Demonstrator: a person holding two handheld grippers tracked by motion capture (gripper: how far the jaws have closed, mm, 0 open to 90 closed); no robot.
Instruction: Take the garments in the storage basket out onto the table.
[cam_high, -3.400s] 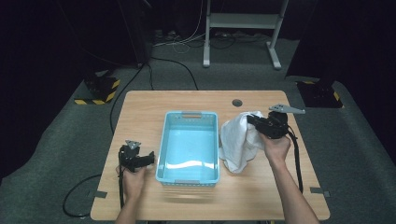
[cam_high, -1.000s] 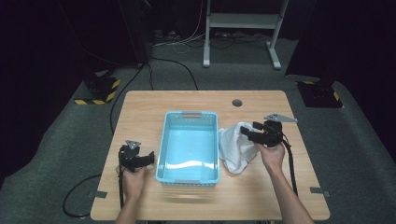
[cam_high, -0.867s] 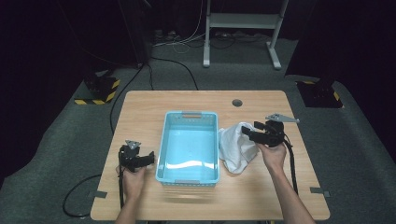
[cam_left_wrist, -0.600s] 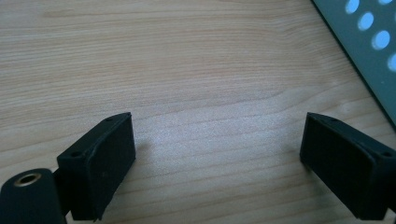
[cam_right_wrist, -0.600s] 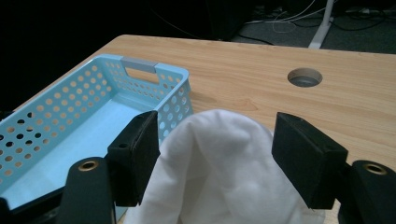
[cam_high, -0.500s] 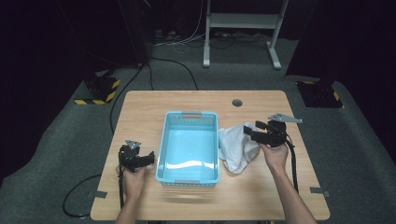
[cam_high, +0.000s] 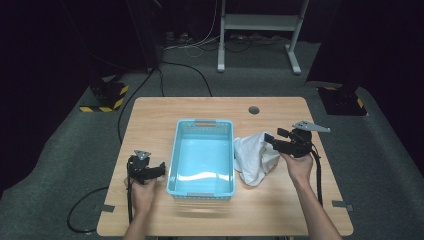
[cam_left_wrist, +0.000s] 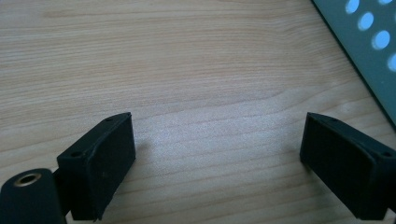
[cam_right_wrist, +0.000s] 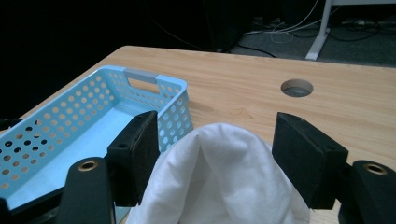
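Observation:
A white cloth (cam_high: 252, 157) hangs bunched at the right of a light blue perforated basket (cam_high: 176, 150), its lower folds resting on the wooden table (cam_high: 210, 107). My right gripper (cam_high: 270, 141) is shut on the cloth's upper right part. In the right gripper view the cloth (cam_right_wrist: 219, 186) bulges up between both pads of that gripper (cam_right_wrist: 217, 154), with the basket (cam_right_wrist: 140, 74) just beyond. My left gripper (cam_high: 162, 170) lies on the table left of the basket. Its jaws (cam_left_wrist: 217, 158) stand open over bare wood, and the basket wall (cam_left_wrist: 369, 42) is at the right.
A round cable hole (cam_high: 254, 110) sits in the table behind the cloth. The basket holds nothing. Beyond the table lie dark carpet, cables and a white stand's feet (cam_high: 260, 22). Yellow-black striped bases (cam_high: 107, 97) stand on the floor at the left.
Since the earliest frame the right gripper has come down a little with the cloth, whose folds now lie lower on the table. The left gripper has not moved.

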